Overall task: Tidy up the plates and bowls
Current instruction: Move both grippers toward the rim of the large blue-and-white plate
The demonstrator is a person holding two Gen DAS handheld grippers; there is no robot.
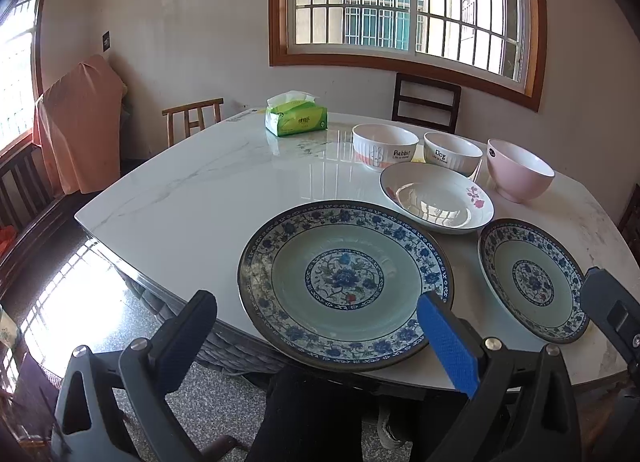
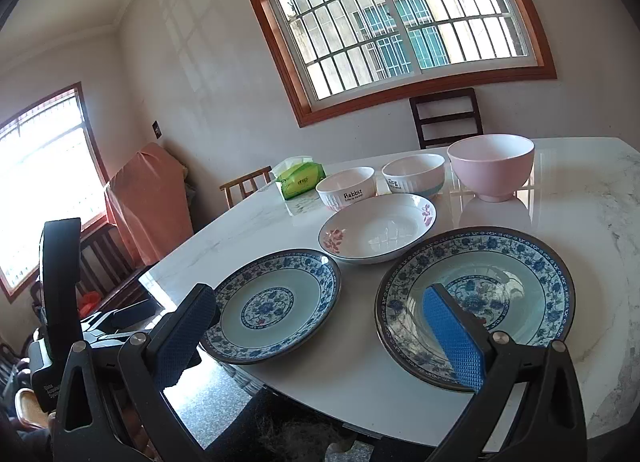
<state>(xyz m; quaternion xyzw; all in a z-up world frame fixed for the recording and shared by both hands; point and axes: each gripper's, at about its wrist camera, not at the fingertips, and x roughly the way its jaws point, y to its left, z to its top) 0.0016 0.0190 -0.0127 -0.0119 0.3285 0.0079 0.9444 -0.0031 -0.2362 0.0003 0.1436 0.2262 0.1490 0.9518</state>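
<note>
Nothing had been stacked or gathered yet, by the look of it: every plate and bowl sat singly on the marble worktop [image 1: 192, 190], so the whole of the organizing appeared to remain.

Two blue-patterned plates lay side by side at the near edge, one [image 1: 346, 282] in front of the left gripper [image 1: 316, 338] and the other [image 2: 476, 304] in front of the right gripper [image 2: 324, 334]. Which of the two was larger could not be settled, since each wrist view enlarged the nearer one. Just behind them, about between the two, sat a white floral plate [image 1: 438, 198], shallow and dish-like, close to both blue rims though whether touching could not be told.

Along the far side stood three bowls in a row: a white "Rabbit" bowl [image 1: 384, 146], a white "Dog" bowl [image 1: 452, 154] and a pink bowl [image 1: 518, 170], near one another but apart. All the plates and bowls showed bare, empty insides; only window reflections lay in them.

A green tissue pack [image 1: 296, 114] sat toward the far edge, well apart from the dishes.

Both grippers hovered off the near edge with jaws spread wide and held nothing. A sensible finish would probably be plates nested into one pile and bowls into another.
</note>
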